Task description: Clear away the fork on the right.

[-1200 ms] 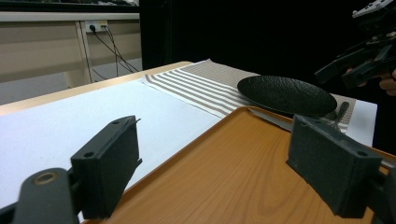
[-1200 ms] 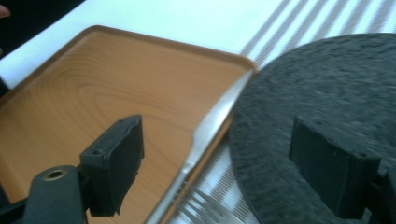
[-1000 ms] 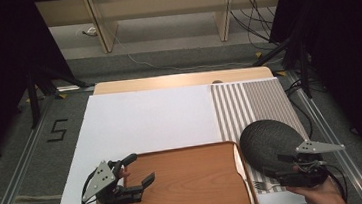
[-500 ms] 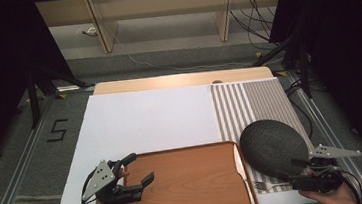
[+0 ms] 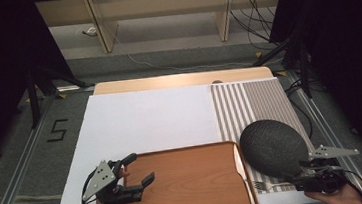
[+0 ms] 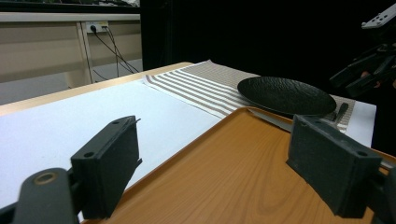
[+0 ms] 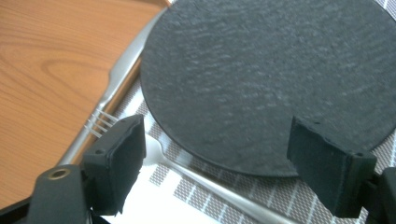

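Note:
A wooden tray (image 5: 186, 182) lies at the table's near edge. My left gripper (image 5: 139, 170) hovers open over its left rim, and in the left gripper view its jaws (image 6: 219, 154) straddle the bare tray (image 6: 233, 177). To the tray's right, a round black plate (image 5: 273, 146) rests on a striped placemat (image 5: 249, 100). My right gripper (image 5: 301, 178) is open at the plate's near edge, with the plate (image 7: 266, 74) beyond its empty jaws (image 7: 217, 140). A fork (image 7: 187, 172) lies on the mat under the plate's rim. A knife (image 7: 116, 79) runs along the tray's right edge.
A white sheet (image 5: 145, 120) covers most of the table, whose wooden far edge (image 5: 182, 80) shows beyond it. Black stands and cables line the floor on both sides. The right gripper (image 6: 369, 70) hangs beyond the plate (image 6: 285, 93) in the left gripper view.
My right gripper has drawn back from over the plate, toward the near right corner. The left gripper, tray and plate have not moved.

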The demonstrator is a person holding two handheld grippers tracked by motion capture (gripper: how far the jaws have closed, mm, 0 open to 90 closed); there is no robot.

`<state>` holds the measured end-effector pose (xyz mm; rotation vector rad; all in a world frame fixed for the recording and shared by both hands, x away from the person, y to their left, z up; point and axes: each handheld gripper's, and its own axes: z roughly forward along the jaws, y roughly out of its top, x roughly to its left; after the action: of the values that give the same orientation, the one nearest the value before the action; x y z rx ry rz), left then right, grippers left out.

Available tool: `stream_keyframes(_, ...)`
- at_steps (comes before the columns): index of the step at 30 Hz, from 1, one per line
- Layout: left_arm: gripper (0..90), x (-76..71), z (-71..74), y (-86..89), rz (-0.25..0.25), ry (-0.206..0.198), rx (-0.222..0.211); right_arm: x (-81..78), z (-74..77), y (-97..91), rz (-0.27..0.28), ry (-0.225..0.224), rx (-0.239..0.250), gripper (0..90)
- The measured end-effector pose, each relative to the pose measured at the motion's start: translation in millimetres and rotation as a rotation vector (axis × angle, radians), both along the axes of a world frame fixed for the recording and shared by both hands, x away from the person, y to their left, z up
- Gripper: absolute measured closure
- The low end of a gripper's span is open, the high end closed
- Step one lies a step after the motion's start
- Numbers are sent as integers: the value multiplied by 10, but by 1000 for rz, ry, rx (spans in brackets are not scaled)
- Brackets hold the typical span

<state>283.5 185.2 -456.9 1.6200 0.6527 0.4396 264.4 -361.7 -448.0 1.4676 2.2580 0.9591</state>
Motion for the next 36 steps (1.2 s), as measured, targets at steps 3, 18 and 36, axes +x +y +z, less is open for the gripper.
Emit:
stream_keyframes(3,165,1,-1,-1,0,1,0,-4,-11,-31,-3,24,-26,211)
stream_keyframes(18,165,4,-3,-2,-3,1,-3,7,-100,-67,5,128,-112,239)
stream_keyframes(36,165,5,-4,-8,-5,3,-1,62,-214,-93,12,215,-172,251)
